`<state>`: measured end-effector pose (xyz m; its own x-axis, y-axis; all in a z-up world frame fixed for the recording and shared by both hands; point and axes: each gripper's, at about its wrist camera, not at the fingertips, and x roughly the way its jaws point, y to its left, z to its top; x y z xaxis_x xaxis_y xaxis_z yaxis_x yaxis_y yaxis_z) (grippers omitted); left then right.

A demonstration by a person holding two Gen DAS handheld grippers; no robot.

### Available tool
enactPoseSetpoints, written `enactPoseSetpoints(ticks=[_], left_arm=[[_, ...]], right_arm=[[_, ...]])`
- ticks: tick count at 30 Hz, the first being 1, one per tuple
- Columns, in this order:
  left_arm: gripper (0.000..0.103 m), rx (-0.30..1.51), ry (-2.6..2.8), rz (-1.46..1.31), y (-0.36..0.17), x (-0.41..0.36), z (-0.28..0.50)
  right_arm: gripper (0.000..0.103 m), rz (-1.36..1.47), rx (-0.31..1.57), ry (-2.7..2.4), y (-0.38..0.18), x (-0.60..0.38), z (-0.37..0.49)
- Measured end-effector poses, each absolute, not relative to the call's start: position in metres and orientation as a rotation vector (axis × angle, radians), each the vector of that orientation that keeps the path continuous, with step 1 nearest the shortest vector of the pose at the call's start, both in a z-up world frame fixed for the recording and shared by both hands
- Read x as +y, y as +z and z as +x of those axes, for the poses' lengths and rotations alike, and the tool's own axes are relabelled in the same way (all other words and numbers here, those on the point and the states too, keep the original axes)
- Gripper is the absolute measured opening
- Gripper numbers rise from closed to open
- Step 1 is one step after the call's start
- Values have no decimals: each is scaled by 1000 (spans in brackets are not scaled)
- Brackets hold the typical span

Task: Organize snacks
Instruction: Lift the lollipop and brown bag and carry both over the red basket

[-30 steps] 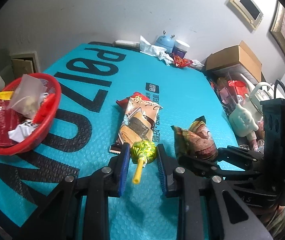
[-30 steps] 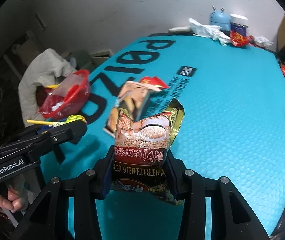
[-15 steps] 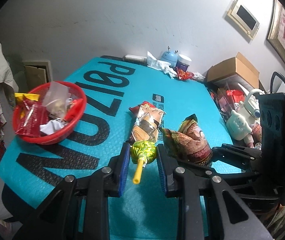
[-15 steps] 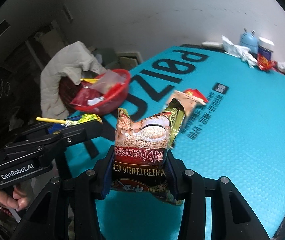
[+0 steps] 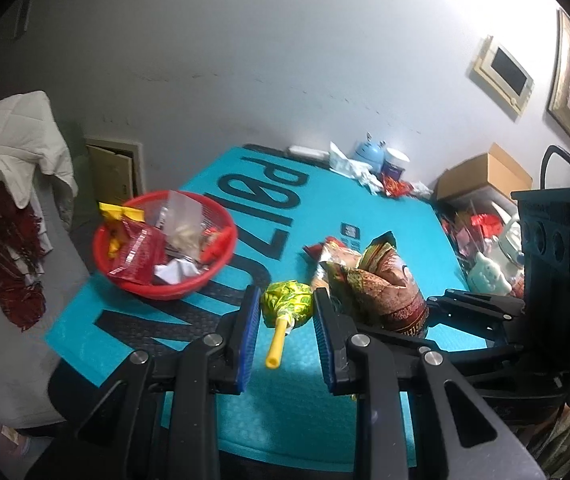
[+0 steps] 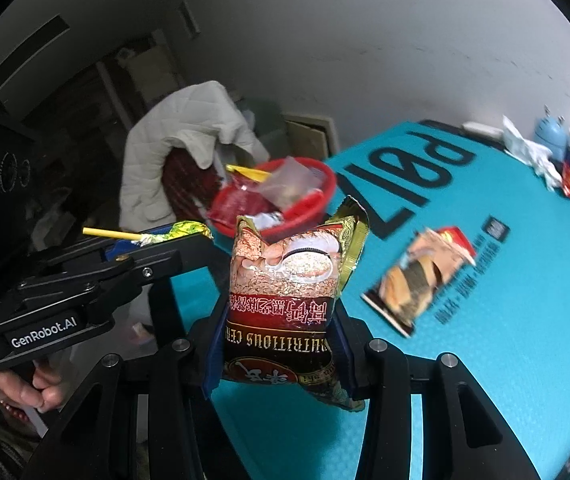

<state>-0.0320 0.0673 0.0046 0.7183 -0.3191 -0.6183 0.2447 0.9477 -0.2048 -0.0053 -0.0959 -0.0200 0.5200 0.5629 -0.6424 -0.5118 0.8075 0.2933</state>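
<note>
My left gripper is shut on a lollipop in a green-yellow wrapper, its yellow stick pointing back at the camera. It hangs above the near part of the teal mat, right of the red basket, which holds several snack packs. My right gripper is shut on a brown-and-gold cereal pouch, held upright in the air, with the red basket behind it. The left gripper shows beside it with the lollipop. A sandwich-biscuit pack lies on the mat.
A white jacket drapes over a chair left of the table. A cardboard box and toys crowd the right side. A blue jar, tissues and wrappers sit at the far edge. A hand grips the left handle.
Both grippers have risen and drawn back from the mat with their snacks still held. The views have swung left, so the red basket now sits nearer the middle.
</note>
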Motion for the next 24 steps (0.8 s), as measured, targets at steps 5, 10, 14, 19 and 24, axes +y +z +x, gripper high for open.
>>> enactPoseSetpoints(ticks=[5, 10, 14, 19, 24], left_arm=[[26, 668, -275, -110, 16, 84, -31], [26, 637, -246, -105, 27, 98, -21], [26, 617, -225, -94, 33, 109, -9], [26, 606, -202, -77, 36, 121, 18], [26, 619, -177, -72, 30, 137, 53]], right_arm=[[44, 41, 766, 676, -6, -81, 2], [44, 21, 742, 700, 5, -69, 15], [44, 11, 727, 712, 13, -59, 31], [44, 8, 718, 709, 17, -48, 54], [44, -13, 716, 693, 16, -34, 82]])
